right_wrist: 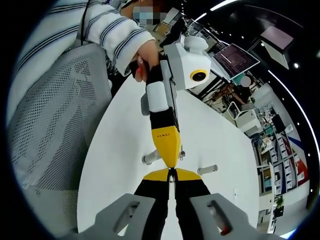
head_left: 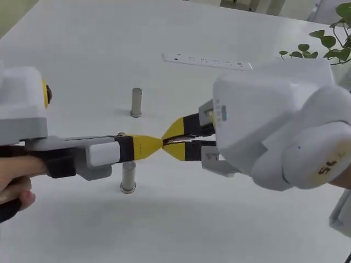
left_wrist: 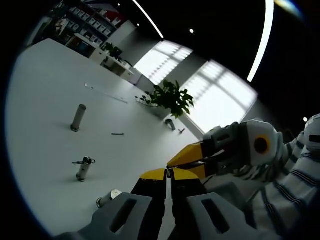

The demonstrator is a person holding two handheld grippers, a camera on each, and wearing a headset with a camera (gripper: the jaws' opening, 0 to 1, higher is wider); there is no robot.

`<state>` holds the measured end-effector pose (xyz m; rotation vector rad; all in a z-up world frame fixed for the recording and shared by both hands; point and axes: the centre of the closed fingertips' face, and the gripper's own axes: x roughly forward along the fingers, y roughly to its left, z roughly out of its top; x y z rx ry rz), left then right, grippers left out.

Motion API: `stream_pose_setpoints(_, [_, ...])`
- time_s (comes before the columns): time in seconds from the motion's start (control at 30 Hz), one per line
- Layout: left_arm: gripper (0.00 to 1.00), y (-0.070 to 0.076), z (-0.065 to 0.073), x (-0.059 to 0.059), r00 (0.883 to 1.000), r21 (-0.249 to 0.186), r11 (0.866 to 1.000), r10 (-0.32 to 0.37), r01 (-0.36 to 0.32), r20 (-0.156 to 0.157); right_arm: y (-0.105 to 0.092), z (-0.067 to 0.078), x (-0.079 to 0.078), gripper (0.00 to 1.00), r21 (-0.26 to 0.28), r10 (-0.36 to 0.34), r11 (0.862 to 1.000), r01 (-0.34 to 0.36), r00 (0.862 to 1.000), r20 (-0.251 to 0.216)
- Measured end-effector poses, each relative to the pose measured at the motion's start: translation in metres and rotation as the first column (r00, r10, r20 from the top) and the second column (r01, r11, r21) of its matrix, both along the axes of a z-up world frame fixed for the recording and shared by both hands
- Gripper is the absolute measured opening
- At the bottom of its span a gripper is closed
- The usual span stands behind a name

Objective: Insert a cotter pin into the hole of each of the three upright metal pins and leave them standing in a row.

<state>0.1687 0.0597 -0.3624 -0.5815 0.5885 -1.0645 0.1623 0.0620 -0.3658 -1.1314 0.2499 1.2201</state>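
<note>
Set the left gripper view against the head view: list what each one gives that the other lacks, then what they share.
Left gripper view adds: a cotter pin through the middle metal pin, a loose cotter pin lying on the table, bright windows and a striped sleeve. Head view adds: the hand gripping the handle of the left gripper. Shared: the far upright pin, the power strip, the plant, and the right gripper meeting the left tip to tip.
</note>
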Motion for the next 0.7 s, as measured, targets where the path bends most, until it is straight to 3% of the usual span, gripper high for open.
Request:
stream_pose_setpoints(0.1, [0.0, 0.001, 0.002, 0.0, 1.0, 0.01, 1.0, -0.004, 0.004, 0.021, -0.001, 0.0, 0.002, 0.0, 0.011, -0.011, 1.0, 0.011, 1.0, -0.007])
stream_pose_setpoints(0.13, [0.0, 0.001, 0.002, -0.001, 0.999, 0.016, 1.0, -0.006, 0.005, 0.034, -0.004, 0.003, 0.011, 0.07, 0.022, -0.054, 0.998, 0.053, 0.998, 0.032])
stream_pose_setpoints(0.2, [0.0, 0.002, 0.002, -0.001, 0.998, 0.041, 0.999, -0.012, 0.01, 0.064, -0.008, -0.001, 0.014, 0.23, 0.0, -0.051, 0.999, 0.051, 0.998, 0.029])
stream_pose_setpoints(0.27, [0.0, 0.003, 0.001, -0.002, 0.994, 0.077, 0.997, -0.027, 0.019, 0.106, -0.011, -0.003, 0.016, 0.21, 0.01, -0.072, 0.997, 0.072, 0.997, -0.001])
stream_pose_setpoints(0.3, [0.0, 0.003, 0.001, -0.003, 0.992, 0.086, 0.996, -0.032, 0.022, 0.121, -0.012, -0.005, 0.014, 0.19, 0.028, -0.099, 0.995, 0.101, 0.994, -0.048])
stream_pose_setpoints(0.33, [0.0, 0.003, 0.003, -0.002, 0.986, 0.101, 0.995, -0.042, 0.025, 0.163, -0.013, -0.006, 0.015, 0.2, 0.034, -0.111, 0.993, 0.113, 0.992, -0.064])
stream_pose_setpoints(0.4, [0.0, 0.003, 0.003, -0.004, 0.979, 0.128, 0.991, -0.053, 0.028, 0.196, -0.013, -0.007, 0.014, 0.21, 0.039, -0.113, 0.992, 0.117, 0.989, -0.097])
stream_pose_setpoints(0.5, [0.0, 0.001, 0.006, -0.006, 0.959, 0.166, 0.985, -0.09, 0.046, 0.27, -0.011, -0.009, 0.01, 0.2, 0.074, -0.127, 0.987, 0.142, 0.975, -0.181])
stream_pose_setpoints(0.53, [0.0, 0.001, 0.006, -0.006, 0.956, 0.171, 0.984, -0.094, 0.047, 0.278, -0.011, -0.009, 0.01, 0.2, 0.08, -0.129, 0.986, 0.147, 0.973, -0.193])
stream_pose_setpoints(0.7, [0.0, -0.001, 0.014, -0.008, 0.899, 0.227, 0.972, -0.148, 0.056, 0.412, -0.01, -0.008, 0.008, 0.18, 0.109, -0.145, 0.978, 0.178, 0.955, -0.258])
